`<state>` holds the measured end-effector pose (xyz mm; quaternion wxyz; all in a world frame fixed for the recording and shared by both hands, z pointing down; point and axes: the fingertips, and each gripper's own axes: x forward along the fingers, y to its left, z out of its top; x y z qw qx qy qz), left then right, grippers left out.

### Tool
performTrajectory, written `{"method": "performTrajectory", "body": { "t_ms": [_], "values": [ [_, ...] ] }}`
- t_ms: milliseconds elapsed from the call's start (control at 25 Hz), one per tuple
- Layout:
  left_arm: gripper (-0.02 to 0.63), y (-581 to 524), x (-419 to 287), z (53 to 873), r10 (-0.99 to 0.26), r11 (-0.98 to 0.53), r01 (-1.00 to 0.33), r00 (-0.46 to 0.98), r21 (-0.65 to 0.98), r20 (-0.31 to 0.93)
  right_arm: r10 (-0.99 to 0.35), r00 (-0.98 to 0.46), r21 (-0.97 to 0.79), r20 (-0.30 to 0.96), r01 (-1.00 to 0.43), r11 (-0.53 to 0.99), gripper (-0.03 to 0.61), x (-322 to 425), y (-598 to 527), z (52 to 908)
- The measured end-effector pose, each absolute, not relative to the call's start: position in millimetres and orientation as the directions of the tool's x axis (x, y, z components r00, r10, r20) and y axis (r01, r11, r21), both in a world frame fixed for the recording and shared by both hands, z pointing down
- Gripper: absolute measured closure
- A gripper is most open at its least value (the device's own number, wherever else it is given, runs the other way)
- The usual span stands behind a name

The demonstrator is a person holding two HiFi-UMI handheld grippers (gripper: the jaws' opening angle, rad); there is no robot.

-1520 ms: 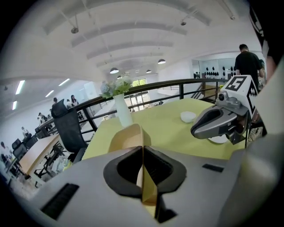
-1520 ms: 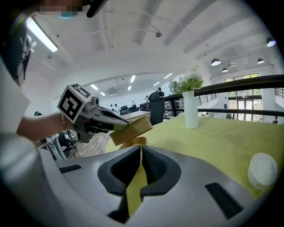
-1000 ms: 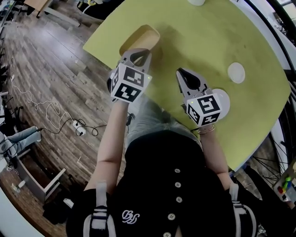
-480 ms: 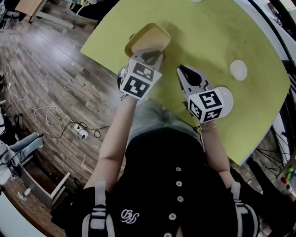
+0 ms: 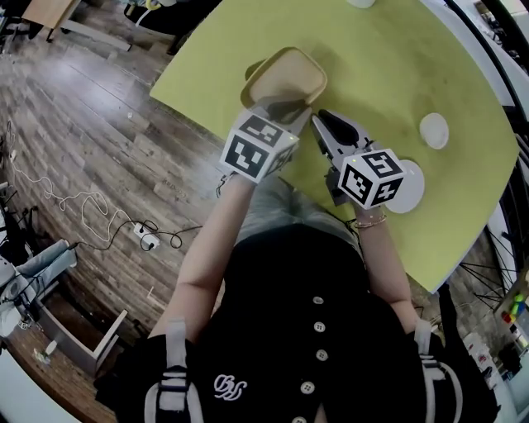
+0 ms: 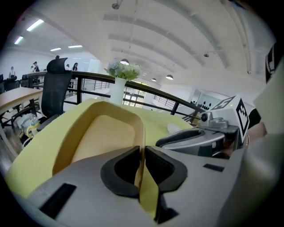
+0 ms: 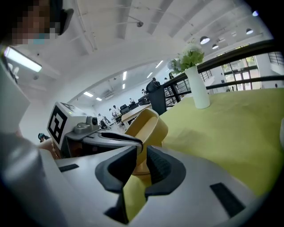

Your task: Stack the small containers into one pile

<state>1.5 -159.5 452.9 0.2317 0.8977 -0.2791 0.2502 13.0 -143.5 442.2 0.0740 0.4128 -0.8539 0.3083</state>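
Observation:
A tan rectangular container [image 5: 288, 73] stands on the yellow-green table [image 5: 380, 66] near its left edge. My left gripper [image 5: 279, 104] holds the container's near rim. In the left gripper view the thin rim [image 6: 141, 146] sits between the pads of the left gripper [image 6: 143, 155]; the jaws have just been opening, and the pads still look to touch it. My right gripper [image 5: 324, 122] is just right of the container's near corner. Its jaws have just been opening too, with the container [image 7: 148, 128] showing beyond the right gripper [image 7: 141, 162]. Two small white containers [image 5: 434, 130] [image 5: 407, 187] lie to the right.
A white vase of flowers [image 6: 117, 91] [image 7: 197, 84] stands farther back on the table. Part of a white cup [image 5: 359, 2] shows at the top edge. The table's left edge [image 5: 190, 95] drops to a wooden floor with cables. Railings and office desks lie beyond.
The left gripper and the tan container have shifted right, farther onto the table. The right gripper has swung left towards the container, away from the near white container, and its jaws show a wider gap.

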Motion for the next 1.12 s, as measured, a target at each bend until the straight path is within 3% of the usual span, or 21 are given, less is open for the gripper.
{"method": "performTrajectory", "body": {
  "t_ms": [360, 840, 1120],
  "values": [
    [0.568, -154.6, 2.0, 456.4, -0.354, -0.771, -0.576, 0.743, 0.274, 0.568, -0.703, -0.651, -0.73, 0.286, -0.623, 0.28, 0.492, 16.9, -166.7, 442.5],
    [0.603, -145.4, 4.4, 459.8, -0.308, -0.786, -0.528, 0.785, 0.322, 0.537, -0.703, -0.559, -0.721, 0.441, -0.687, 0.094, 0.512, 27.9, -176.4, 467.8],
    [0.581, -146.6, -18.7, 454.6, -0.345, -0.749, -0.545, 0.806, 0.376, 0.481, -0.689, -0.578, -0.687, 0.437, -0.709, 0.158, 0.551, 21.9, -185.2, 456.4]
  ]
}}
